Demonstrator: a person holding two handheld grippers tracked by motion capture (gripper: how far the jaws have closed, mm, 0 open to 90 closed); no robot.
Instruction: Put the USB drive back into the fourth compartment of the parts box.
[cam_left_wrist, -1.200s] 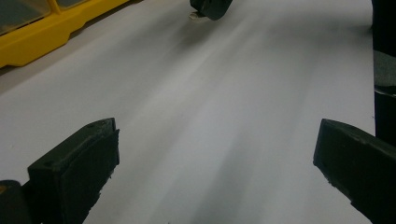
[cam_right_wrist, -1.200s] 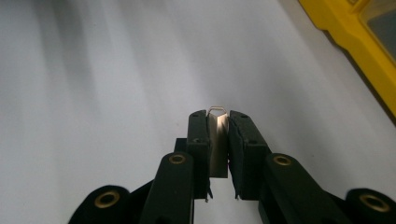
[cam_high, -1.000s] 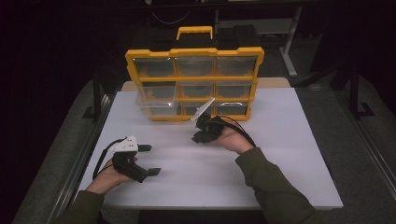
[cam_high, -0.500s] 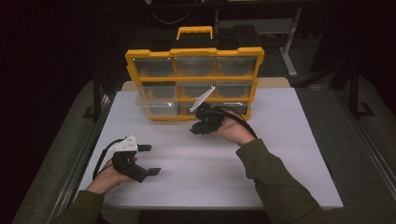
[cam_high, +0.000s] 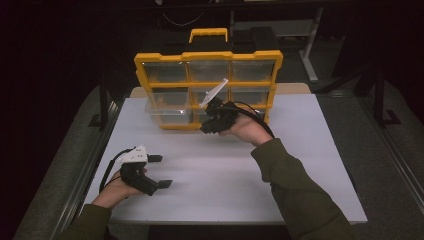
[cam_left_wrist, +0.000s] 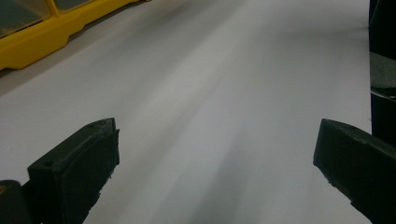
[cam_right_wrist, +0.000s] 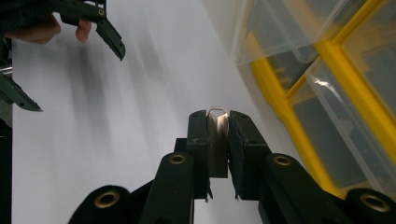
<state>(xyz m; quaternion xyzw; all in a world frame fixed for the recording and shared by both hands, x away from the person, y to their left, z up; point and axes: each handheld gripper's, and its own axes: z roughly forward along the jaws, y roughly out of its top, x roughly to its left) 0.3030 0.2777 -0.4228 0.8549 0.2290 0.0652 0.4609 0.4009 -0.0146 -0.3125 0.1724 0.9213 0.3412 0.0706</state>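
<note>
Standing upright at the counter's (cam_high: 300, 170) far edge, the yellow organizer (cam_high: 207, 90) has one clear drawer (cam_high: 167, 114) pulled out at its lower left. The right claw (cam_right_wrist: 218, 122), now nearer that organizer than a second ago, pinches a small pale strip (cam_right_wrist: 217, 140) (possibly a drawer divider). The left claw (cam_high: 161, 171) rests wide open near the front left corner, unchanged.

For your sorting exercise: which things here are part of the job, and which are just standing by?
In the job:
right gripper, shut on a small pale clip
yellow organiser, one clear drawer pulled out

Standing by:
left gripper, open, holding nothing
white table
</note>
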